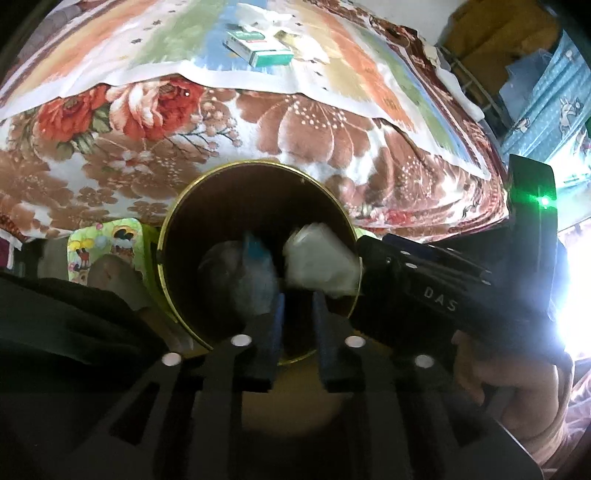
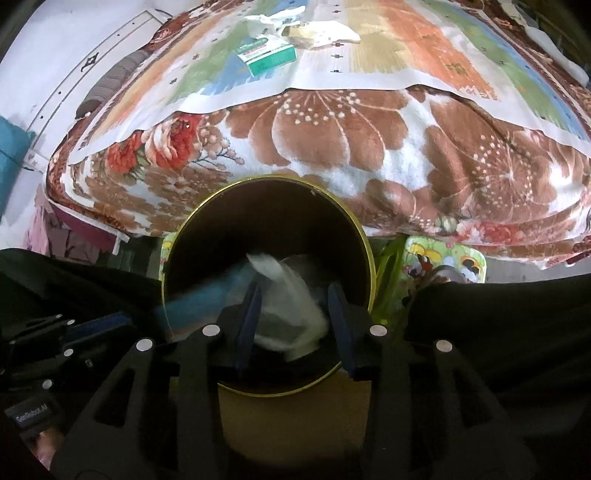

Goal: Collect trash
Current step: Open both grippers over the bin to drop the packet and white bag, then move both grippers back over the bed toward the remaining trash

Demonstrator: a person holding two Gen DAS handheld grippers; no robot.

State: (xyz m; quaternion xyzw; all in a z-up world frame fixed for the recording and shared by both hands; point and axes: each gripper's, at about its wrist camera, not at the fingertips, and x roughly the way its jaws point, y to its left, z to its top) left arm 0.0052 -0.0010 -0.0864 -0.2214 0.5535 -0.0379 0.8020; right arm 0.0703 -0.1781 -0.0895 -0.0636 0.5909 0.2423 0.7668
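A round bin with a gold rim [image 1: 167, 225] [image 2: 364, 236] stands on the floor in front of the bed. My left gripper [image 1: 298, 295] is open over its mouth, and a blurred pale and blue wad [image 1: 255, 273] is just beyond its fingertips inside the bin. My right gripper [image 2: 293, 291] is open over the bin, with a blurred white wad [image 2: 291, 295] between its fingers, seemingly loose. The same white wad [image 1: 321, 262] shows at the right gripper's tip in the left wrist view. A green and white box [image 1: 258, 46] [image 2: 267, 55] and crumpled white paper [image 2: 325, 31] lie on the bed.
The bed has a floral blanket [image 1: 295, 125] [image 2: 332, 122] and a striped pastel cloth [image 1: 147, 48] on top. A green cartoon-print stool [image 1: 107, 243] [image 2: 443, 258] stands beside the bin. A bright window is at the right in the left wrist view.
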